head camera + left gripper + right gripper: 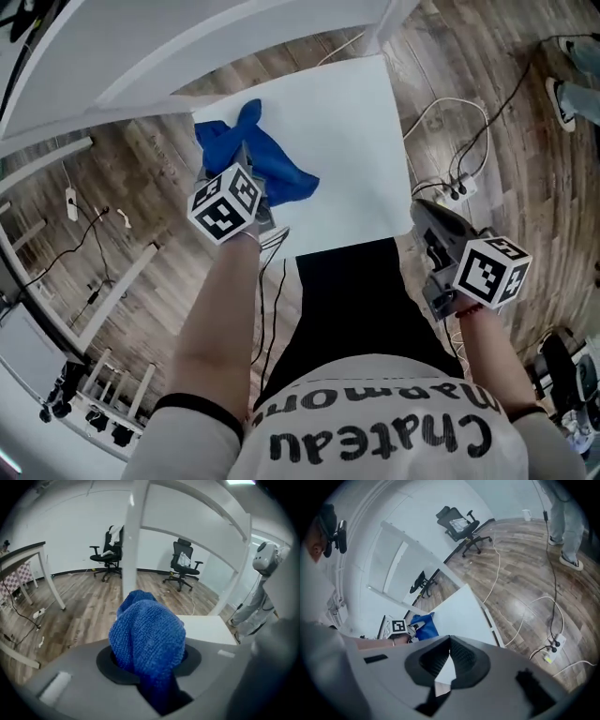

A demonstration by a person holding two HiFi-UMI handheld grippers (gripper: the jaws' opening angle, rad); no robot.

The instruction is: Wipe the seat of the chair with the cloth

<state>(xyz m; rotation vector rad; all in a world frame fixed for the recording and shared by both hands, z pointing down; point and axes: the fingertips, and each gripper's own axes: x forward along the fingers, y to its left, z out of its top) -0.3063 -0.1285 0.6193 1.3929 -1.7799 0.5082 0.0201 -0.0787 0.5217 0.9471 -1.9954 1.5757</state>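
The chair's white seat (347, 131) lies straight below me. A blue cloth (272, 164) is bunched on its near left corner, and my left gripper (248, 164) is shut on it. In the left gripper view the cloth (147, 637) bulges out from between the jaws and hides the fingertips, with the seat (208, 627) behind it. My right gripper (424, 214) hovers off the seat's right front corner, shut and holding nothing. In the right gripper view its jaws (450, 644) meet at the tips, and beyond them are the seat (457, 611) and the cloth (424, 625).
White frame bars (141, 56) rise at the seat's far side. Cables and a power strip (459, 190) lie on the wood floor to the right. Two office chairs (108, 552) (184, 563) stand by the far wall. A person's legs (565, 522) stand at the right.
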